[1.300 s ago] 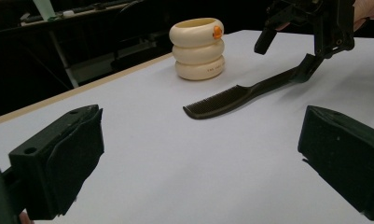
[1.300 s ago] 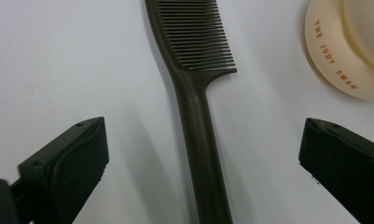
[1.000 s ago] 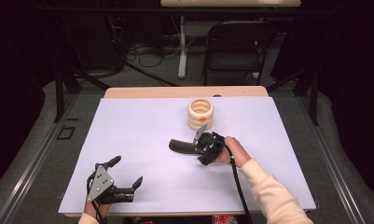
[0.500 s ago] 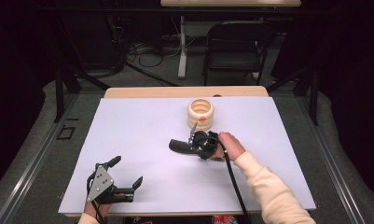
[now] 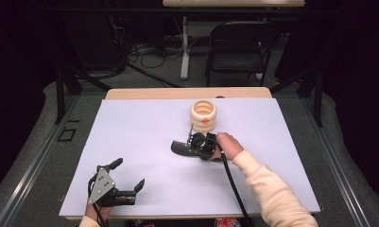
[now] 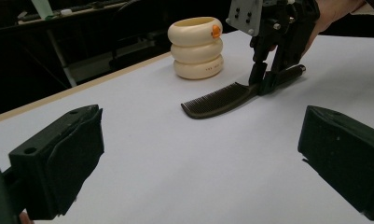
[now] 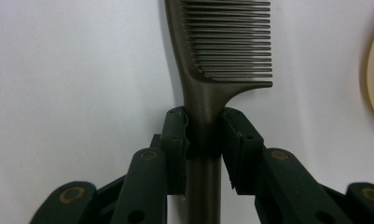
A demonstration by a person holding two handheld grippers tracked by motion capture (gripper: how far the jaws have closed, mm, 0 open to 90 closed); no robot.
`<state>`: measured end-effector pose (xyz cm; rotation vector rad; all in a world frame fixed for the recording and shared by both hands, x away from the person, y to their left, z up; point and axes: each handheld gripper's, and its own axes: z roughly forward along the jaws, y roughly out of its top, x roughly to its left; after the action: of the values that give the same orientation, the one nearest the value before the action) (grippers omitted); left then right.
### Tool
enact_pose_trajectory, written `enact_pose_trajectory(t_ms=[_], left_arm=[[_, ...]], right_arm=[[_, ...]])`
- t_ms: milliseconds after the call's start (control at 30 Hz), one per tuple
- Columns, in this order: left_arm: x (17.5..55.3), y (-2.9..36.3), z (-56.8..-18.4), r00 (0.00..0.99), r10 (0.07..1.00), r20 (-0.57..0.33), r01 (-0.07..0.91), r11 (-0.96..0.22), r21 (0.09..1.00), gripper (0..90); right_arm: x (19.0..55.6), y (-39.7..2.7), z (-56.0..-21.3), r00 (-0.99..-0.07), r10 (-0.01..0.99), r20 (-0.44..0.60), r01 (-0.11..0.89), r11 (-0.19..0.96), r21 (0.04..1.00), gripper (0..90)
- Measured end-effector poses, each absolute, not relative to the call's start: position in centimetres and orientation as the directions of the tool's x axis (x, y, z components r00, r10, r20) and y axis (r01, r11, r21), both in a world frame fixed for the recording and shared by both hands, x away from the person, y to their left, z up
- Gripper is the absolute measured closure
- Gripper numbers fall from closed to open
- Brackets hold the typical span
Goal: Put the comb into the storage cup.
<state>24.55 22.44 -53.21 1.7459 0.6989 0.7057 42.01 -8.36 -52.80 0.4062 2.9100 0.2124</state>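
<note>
White table covering (image 5: 130, 137) carries a dark comb (image 7: 222, 46) lying flat near the cream ringed container (image 5: 203, 113). Right gripper (image 7: 204, 140) has just been closing onto its handle (apparently to lift it); left gripper (image 5: 125, 182) gapes empty.

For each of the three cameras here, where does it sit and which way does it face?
High view: above the person's side, looking forward and down on the white table; both hands enter from the bottom.
Left gripper view: rides the left gripper, jaws wide apart, facing across the table at the comb and cream holder.
Right gripper view: rides the right gripper, looking down at the comb handle between its pads.
All share the comb.
</note>
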Motion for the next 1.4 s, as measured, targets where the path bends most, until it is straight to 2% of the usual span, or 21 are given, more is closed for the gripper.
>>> enact_pose_trajectory(t_ms=[1400], left_arm=[[24.6,22.5,-53.2,0.648,0.752,0.121,0.115,-0.254,0.960,0.3]], right_arm=[[39.7,-12.3,-49.7,-0.911,0.392,-0.128,0.311,0.857,0.411,72.2]])
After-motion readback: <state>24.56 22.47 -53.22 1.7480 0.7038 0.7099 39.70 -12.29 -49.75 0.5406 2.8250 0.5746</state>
